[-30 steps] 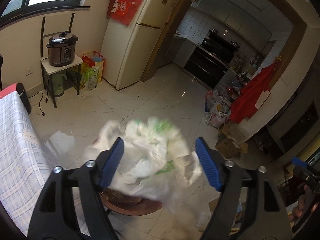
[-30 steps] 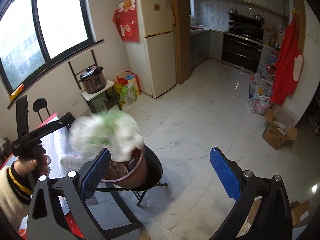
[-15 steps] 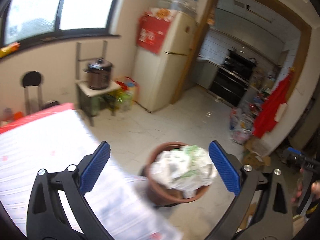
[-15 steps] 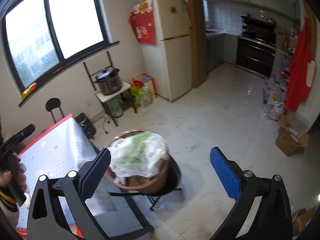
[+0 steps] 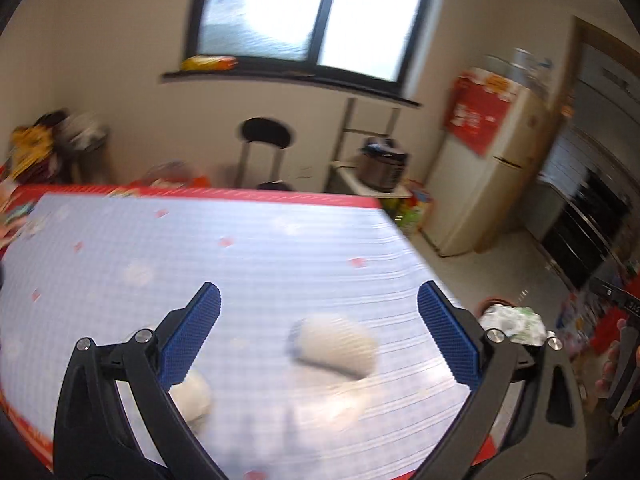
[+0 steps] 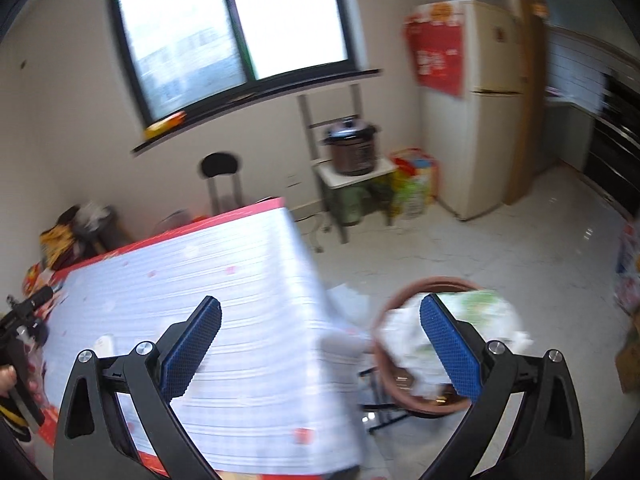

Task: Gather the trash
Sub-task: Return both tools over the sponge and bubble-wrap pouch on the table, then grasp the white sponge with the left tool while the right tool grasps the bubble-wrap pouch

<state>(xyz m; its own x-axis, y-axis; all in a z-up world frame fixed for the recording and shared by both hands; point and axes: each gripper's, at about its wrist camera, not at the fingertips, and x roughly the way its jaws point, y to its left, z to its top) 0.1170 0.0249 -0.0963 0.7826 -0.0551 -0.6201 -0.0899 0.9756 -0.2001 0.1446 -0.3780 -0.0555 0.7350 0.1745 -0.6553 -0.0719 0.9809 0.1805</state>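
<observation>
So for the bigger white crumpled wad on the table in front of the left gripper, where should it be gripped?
Across its narrow middle, from above. The wad lies flat and elongated on the tablecloth, long axis roughly left-right in the left wrist view. The left gripper, open and empty, would likely close best across the short side. Blur hides detail.

Kitchen corner behind the worktop (image 5: 248, 264)
A black stool (image 6: 220, 166) stands under the window (image 6: 236, 28); a pressure cooker (image 6: 353, 150) sits on a small stand beside a cream fridge (image 6: 476, 120) with a red poster (image 6: 436, 58)
</observation>
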